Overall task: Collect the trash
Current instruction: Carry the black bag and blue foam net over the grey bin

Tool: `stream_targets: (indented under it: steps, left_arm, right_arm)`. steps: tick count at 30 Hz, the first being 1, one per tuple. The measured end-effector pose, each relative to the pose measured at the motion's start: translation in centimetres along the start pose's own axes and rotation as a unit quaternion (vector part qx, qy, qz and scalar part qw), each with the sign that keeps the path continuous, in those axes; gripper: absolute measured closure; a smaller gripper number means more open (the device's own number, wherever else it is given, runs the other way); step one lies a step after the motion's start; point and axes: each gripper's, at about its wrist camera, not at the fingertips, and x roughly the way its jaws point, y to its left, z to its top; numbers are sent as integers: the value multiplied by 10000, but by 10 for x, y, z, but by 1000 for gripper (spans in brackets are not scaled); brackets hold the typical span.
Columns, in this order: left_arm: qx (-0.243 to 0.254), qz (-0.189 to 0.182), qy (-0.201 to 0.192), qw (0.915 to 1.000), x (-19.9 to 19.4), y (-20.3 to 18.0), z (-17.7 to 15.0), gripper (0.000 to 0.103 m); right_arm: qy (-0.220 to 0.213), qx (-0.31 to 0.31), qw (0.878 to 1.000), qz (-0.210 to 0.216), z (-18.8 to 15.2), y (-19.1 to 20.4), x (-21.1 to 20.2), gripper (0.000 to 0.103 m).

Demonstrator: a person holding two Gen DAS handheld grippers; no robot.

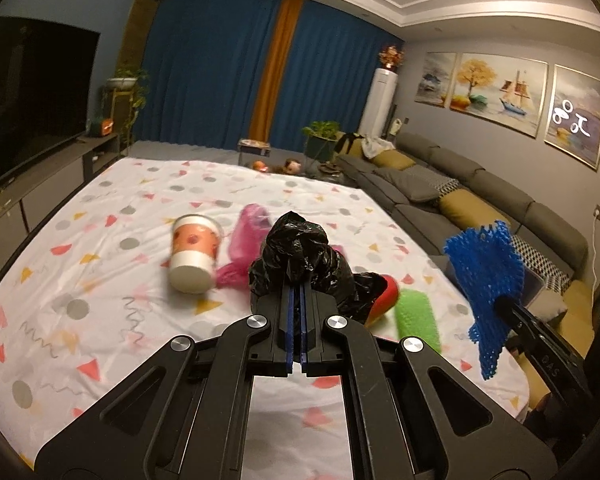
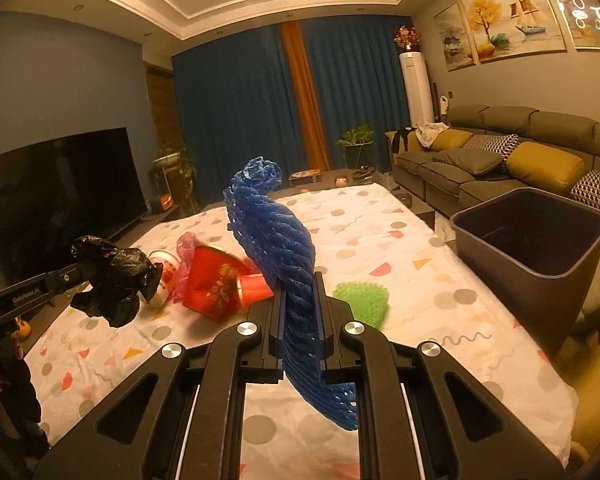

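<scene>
My left gripper [image 1: 297,280] is shut on a crumpled black plastic bag [image 1: 300,248], lifted above the table; the same black bag [image 2: 116,280] shows at the left of the right wrist view. My right gripper [image 2: 300,280] is shut on a blue foam net [image 2: 276,240], which stands up between the pads; that blue net [image 1: 486,276] hangs at the right of the left wrist view. On the patterned tablecloth [image 1: 100,280] lie a paper cup [image 1: 194,254] on its side, a pink bag [image 1: 246,240], a red box [image 2: 216,284] and a green foam net [image 2: 360,298].
A dark open bin [image 2: 536,240] stands at the table's right edge, in front of a grey sofa [image 2: 480,160]. A television [image 2: 60,196] is on the left. Blue curtains [image 2: 240,112] and plants close off the far end.
</scene>
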Motion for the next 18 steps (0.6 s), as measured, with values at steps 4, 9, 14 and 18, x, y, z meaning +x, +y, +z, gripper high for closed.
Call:
stream_targets:
  steps: [4,9,14,18]
  left_arm:
    - [173,-165,-2,9997,9,-24,5,102]
    - [438,-469,-9,9979,21,-63,10,102]
    - [654,-881,23,9940,42,-107,18,102]
    - [755,-1238,33,9894,63,-147,28,102]
  right_arm:
    - [-105,31,9999,-119,5,-14,-6,90]
    - [-247,50,9991,-331,14,-34,-12,90]
    - [-429,73,9966,-701,25,-60,-15,90]
    - [-566,111,9926,-1069,36,-87,-16,90]
